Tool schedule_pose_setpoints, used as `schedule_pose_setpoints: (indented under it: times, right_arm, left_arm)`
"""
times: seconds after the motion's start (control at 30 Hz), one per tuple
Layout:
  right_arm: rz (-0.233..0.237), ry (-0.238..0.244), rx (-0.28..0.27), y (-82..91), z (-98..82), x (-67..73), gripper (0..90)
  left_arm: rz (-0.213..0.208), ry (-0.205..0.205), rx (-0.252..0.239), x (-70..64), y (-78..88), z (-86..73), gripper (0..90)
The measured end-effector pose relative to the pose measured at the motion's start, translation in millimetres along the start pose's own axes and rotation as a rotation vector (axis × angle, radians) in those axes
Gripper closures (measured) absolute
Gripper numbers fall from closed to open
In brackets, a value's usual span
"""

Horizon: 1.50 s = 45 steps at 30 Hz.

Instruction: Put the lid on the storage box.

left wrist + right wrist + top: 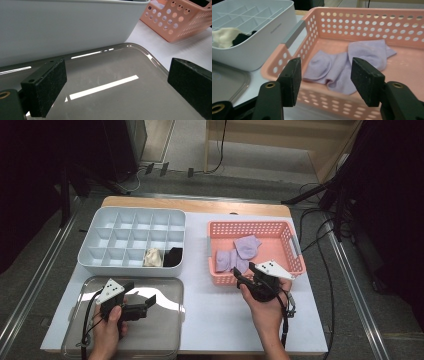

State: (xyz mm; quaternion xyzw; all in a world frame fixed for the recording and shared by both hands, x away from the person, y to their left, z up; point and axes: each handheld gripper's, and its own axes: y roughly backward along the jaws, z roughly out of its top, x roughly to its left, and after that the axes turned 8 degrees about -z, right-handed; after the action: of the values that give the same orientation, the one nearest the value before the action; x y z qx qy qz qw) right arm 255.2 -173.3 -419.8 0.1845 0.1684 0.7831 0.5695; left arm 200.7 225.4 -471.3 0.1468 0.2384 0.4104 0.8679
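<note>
Two lilac socks (pixel 239 253) (pixel 347 66) lie crumpled in a pink perforated basket (pixel 250 225) (pixel 372 15) at the right. My right gripper (pixel 244 270) (pixel 325 72) hovers at the basket's near rim, pointing in at the socks, jaws open with nothing between them. A white compartment box (pixel 140 210) (pixel 262 47) at the left holds a cream sock (pixel 153 257) (pixel 223 36) and a black sock (pixel 173 256) (pixel 242 37) in its near-right cells. My left gripper (pixel 141 294) (pixel 117 72) sits low over a metal tray (pixel 165 320) (pixel 112 100), open and empty.
The tray lies in front of the white box (pixel 62 25), on a white tabletop (pixel 220 320) with a bare strip between tray and basket. The basket (pixel 172 22) has a grey handle (pixel 293 35) on its left end. Cables and stands surround the table on the floor.
</note>
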Motion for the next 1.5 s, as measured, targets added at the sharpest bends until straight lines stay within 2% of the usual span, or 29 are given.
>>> schedule_pose_setpoints:
  times: [0.03, 0.23, 0.4, 0.77, 1.03, 1.27, 1.5]
  right_arm:
    - [-0.019, 0.004, 0.004, -2.6, 2.2, -1.9, 44.0]
    - [-0.051, 0.015, 0.005, -15.5, 12.2, -7.3, 48.9]
    - [-0.071, 0.001, 0.014, -27.6, 20.4, -11.5, 49.3]
    - [-0.088, -0.007, 0.06, -51.7, 31.6, -19.7, 51.0]
    - [-0.099, -0.027, 0.079, -57.4, 42.6, -25.6, 52.7]
    - [-0.104, -0.027, 0.103, -67.7, 53.1, -33.7, 52.8]
    - [-0.109, -0.054, 0.13, -79.9, 56.7, -39.5, 53.4]
  left_arm:
    - [0.0, 0.0, 0.0, -0.2, -0.2, 0.0, 2.8]
    - [-0.007, 0.003, 0.004, 1.1, 0.1, 0.1, 2.8]
    - [-0.011, 0.006, 0.006, 1.4, 0.0, 0.1, 2.8]
    - [-0.013, 0.006, 0.005, 1.2, -0.4, 0.0, 2.8]
    - [-0.015, 0.017, 0.002, 1.4, -0.5, -0.1, 2.8]
    - [-0.02, 0.021, 0.008, 1.9, -2.2, 0.9, 2.8]
    - [-0.011, 0.017, 0.006, 1.1, -2.7, 0.9, 2.8]
